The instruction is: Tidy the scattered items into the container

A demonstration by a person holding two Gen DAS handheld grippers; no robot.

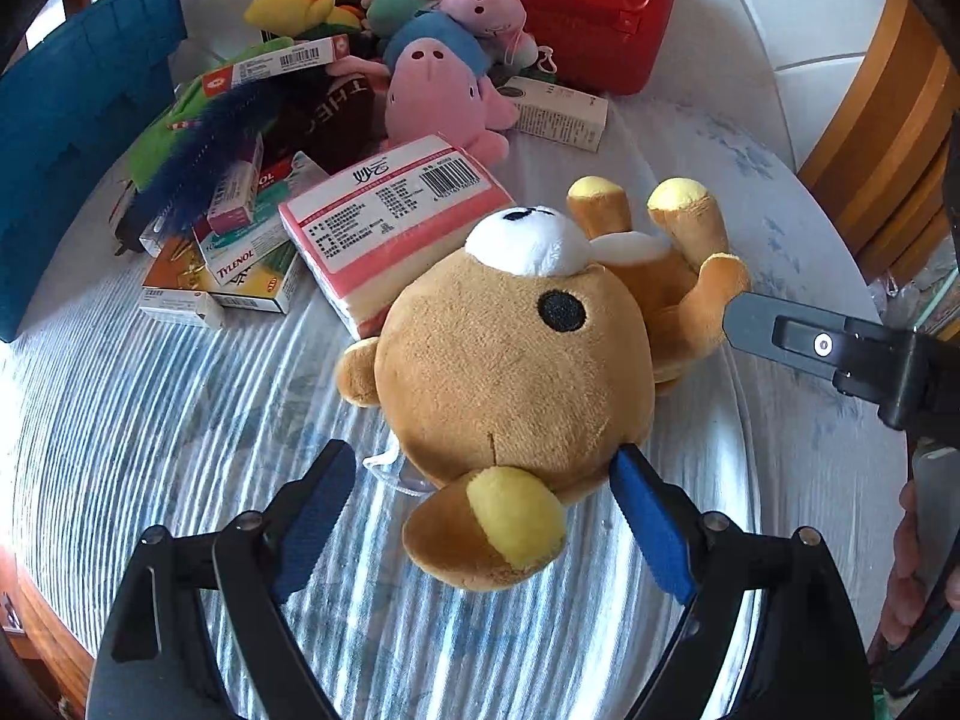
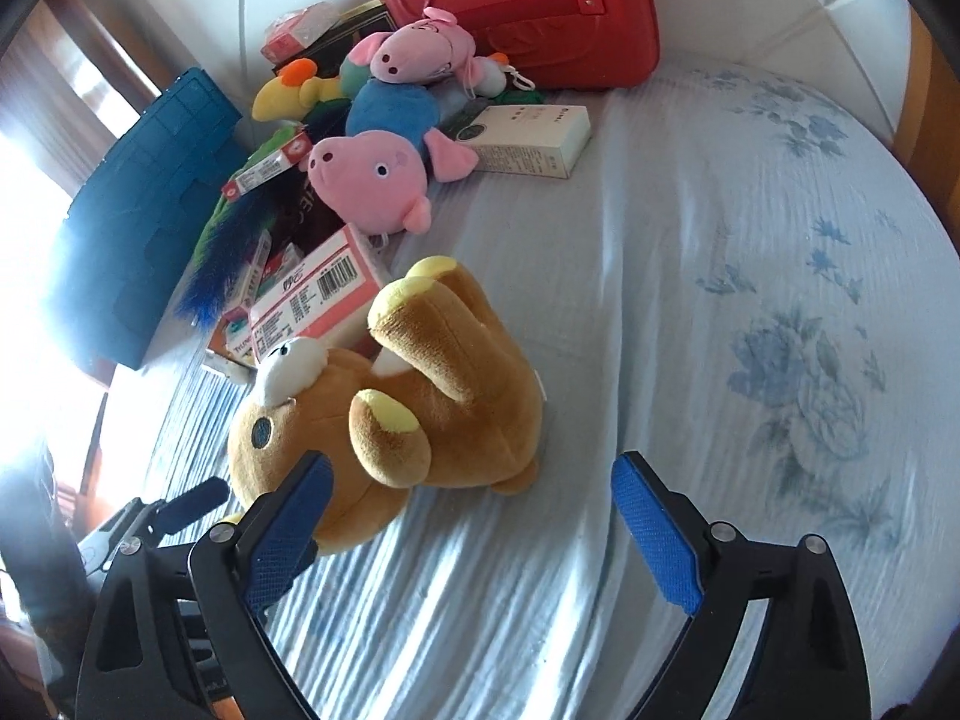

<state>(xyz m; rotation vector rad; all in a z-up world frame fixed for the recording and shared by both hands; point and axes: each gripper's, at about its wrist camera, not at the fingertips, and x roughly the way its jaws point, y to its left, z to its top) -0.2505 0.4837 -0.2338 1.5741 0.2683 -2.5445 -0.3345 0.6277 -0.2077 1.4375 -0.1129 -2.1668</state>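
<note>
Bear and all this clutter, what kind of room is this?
Probably a bedroom at home: the bear lies on a floral sheet, like a bed, with wooden furniture beside it and tiled floor beyond.

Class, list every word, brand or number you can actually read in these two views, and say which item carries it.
"TYLENOL": on the medicine box beside the tissue pack.
"THE": partial lettering on the dark item behind the pig plush; the rest is hidden.
Tissue pack: barcode and small print, too small to read.
White carton: print too small to read.
</note>
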